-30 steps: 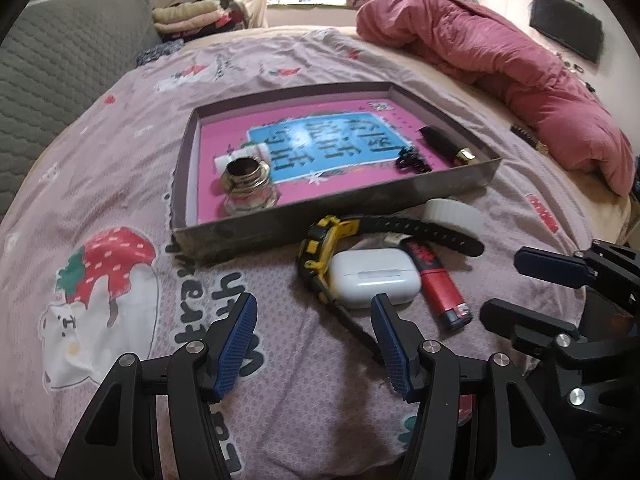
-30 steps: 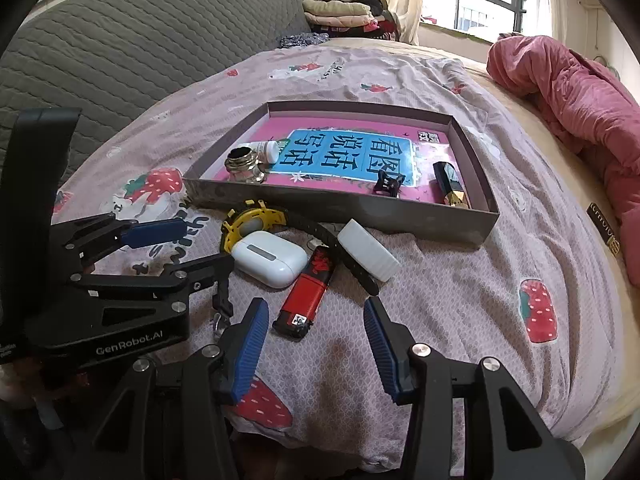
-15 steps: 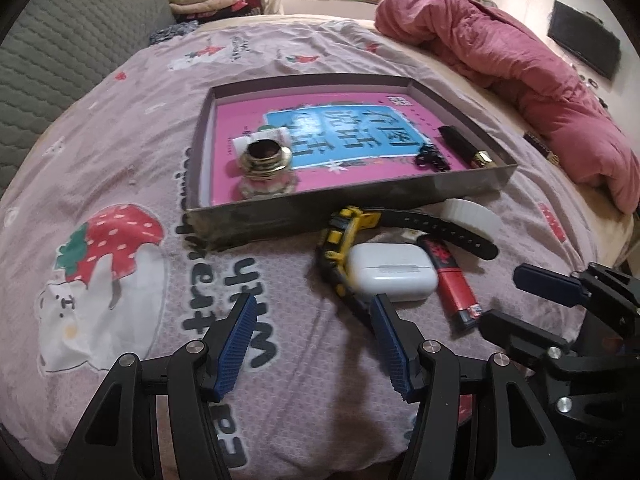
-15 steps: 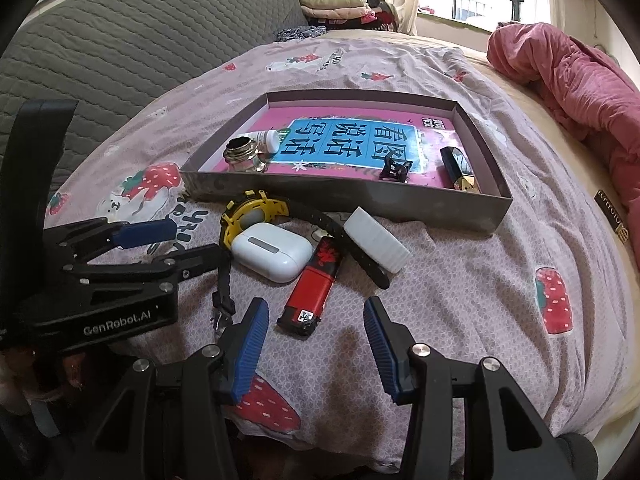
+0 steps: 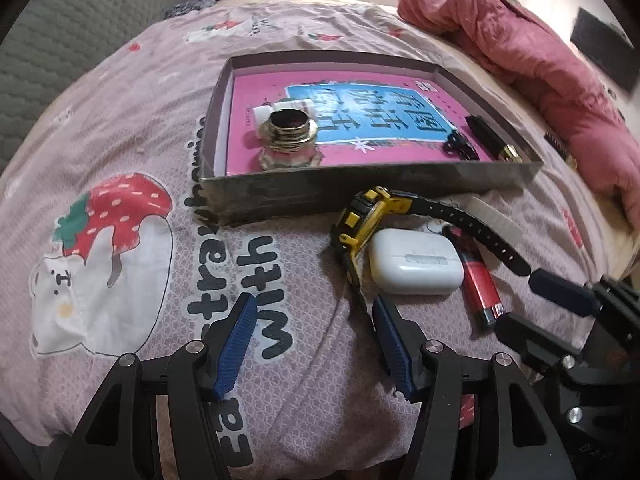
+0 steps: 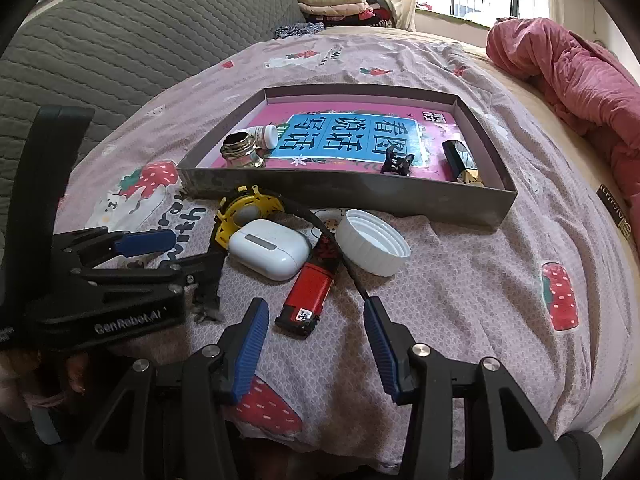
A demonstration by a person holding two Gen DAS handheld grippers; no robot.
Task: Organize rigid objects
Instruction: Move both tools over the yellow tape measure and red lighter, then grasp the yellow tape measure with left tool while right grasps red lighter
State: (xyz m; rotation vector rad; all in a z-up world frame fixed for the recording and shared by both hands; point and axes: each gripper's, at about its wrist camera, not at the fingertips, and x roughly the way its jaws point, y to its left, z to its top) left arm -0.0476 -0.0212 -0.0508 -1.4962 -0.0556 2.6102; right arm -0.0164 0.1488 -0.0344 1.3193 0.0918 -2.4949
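A: Left gripper (image 5: pixel 312 340), jaws just opening, holds nothing; white earbud case (image 5: pixel 416 260) lies before the tray (image 5: pixel 360 188).

B: Right gripper (image 6: pixel 312 328), spread and empty; only here the white cap (image 6: pixel 372 246) shows whole.

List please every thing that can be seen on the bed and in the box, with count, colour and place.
box: 1, grey, on the bed cover, pink and blue book inside
glass jar: 1, clear with metal neck, box, left end
small bottle: 1, white, lying behind the jar
clip: 1, black, box, right part
lipstick: 1, black and gold, box, right end
watch: 1, yellow and black, bed, before the box
earbud case: 1, white, beside the watch
lighter: 1, red and black, right of the case
lid: 1, white, right of the lighter
quilt: 1, dark pink, far right
left tool: 1, black, blue pads, open, empty
right tool: 1, black, blue pads, open, empty
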